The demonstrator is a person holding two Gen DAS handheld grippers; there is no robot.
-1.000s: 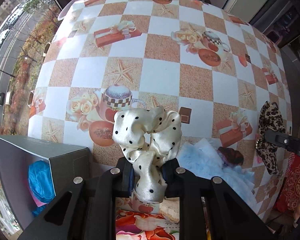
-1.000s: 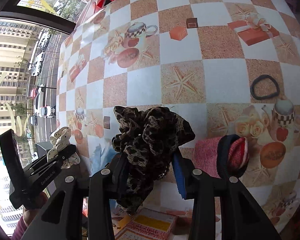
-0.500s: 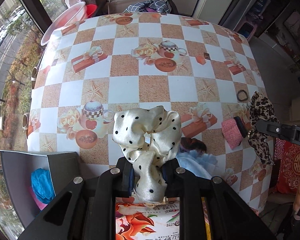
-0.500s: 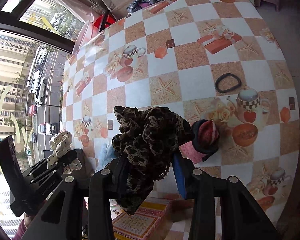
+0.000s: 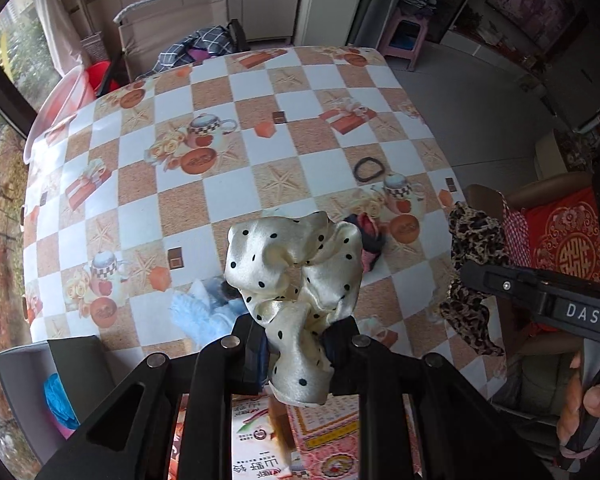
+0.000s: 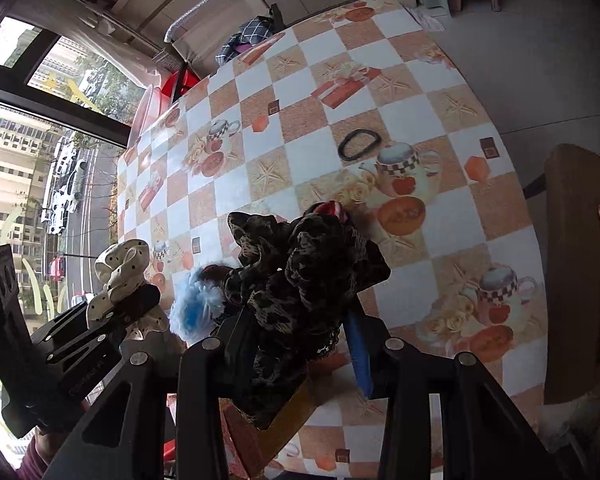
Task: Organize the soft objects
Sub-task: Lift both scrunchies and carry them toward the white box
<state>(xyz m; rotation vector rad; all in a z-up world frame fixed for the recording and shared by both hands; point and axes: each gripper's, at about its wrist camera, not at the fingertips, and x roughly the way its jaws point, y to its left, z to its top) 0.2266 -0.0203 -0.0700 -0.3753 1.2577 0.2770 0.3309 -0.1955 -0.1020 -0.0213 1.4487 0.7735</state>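
- So, left wrist view: left gripper (image 5: 298,336) pinches the cream polka-dot scrunchie (image 5: 296,276) by its lower fold; the rest flops up above the fingers, held over the near table edge.
- Dark storage box (image 5: 66,364) sits low left at the table corner with blue fabric (image 5: 60,398) inside, probably the drop target. Path to it looks open; only the box wall needs clearing.
- Left on the checkered tablecloth (image 5: 236,192): light-blue fluffy piece (image 5: 196,316), pink-and-navy bundle (image 5: 370,240), black hair tie (image 5: 369,169).
- Right wrist view: right gripper (image 6: 296,344) is clamped on the leopard-print scrunchie (image 6: 300,280), bunched high so it can't drag.
- Both grippers hang close together near the front edge; I'd unload one at a time. Wide bare table beyond the hair tie (image 6: 359,144).
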